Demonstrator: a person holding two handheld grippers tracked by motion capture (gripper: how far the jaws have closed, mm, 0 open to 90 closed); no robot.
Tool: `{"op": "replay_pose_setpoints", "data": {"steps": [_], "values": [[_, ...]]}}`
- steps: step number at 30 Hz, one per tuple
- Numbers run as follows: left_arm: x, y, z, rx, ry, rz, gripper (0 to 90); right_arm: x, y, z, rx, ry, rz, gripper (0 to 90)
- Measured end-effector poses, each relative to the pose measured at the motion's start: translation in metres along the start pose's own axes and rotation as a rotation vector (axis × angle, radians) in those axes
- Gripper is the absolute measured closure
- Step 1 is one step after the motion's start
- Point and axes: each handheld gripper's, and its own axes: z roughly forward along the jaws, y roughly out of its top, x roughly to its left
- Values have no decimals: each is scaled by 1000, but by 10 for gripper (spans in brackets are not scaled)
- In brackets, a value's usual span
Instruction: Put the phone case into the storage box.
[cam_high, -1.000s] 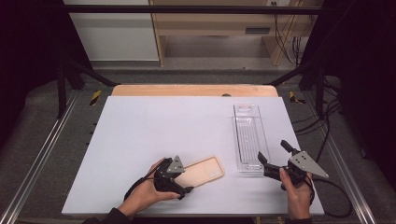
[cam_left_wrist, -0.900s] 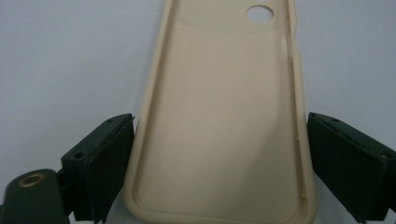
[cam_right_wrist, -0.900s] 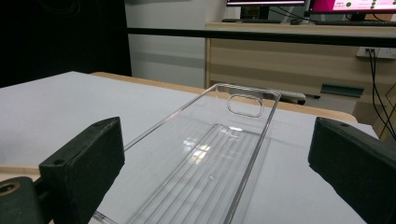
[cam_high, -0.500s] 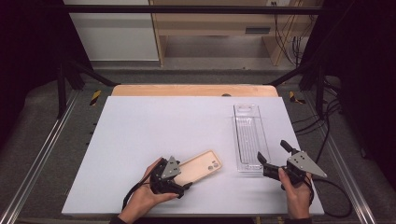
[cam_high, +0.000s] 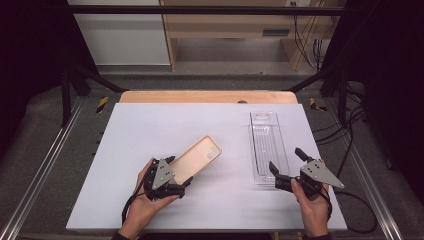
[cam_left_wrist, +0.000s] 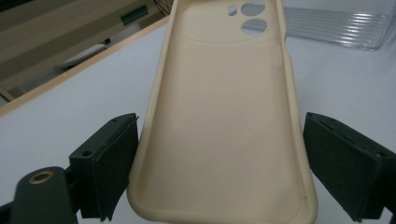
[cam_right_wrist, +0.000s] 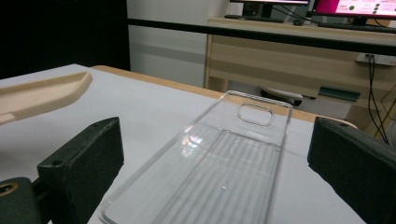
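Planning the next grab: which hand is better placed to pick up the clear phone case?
Right. The right gripper sits at the near end of the clear phone case, fingers open on either side of it. The left gripper is busy with the beige phone case.

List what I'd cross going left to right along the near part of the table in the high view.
Left gripper, closed on the near end of the beige phone case → clear phone case → right gripper, jaws open at the clear case's near end.
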Motion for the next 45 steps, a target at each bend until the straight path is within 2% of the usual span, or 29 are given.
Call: {"op": "replay_pose_setpoints", "data": {"steps": [5,10,17,21,29,34,38,45], "values": [[0,-1,-6,-36,37,9,118,15,25,7,32,6,-8,38],[-4,0,-10,-52,40,15,118,32,48,21,72,53,-22,39],[-6,3,-14,-68,52,40,117,60,60,42,147,115,-47,52],[-7,5,-15,-77,56,45,117,70,63,55,180,139,-48,56],[-7,5,-19,-87,73,58,117,81,77,73,205,166,-42,76],[-7,6,-20,-91,77,67,117,85,83,82,218,179,-8,85],[-8,6,-20,-93,77,73,117,86,84,88,232,187,17,96],[-11,7,-20,-93,76,89,117,90,85,94,249,194,15,122]]}}
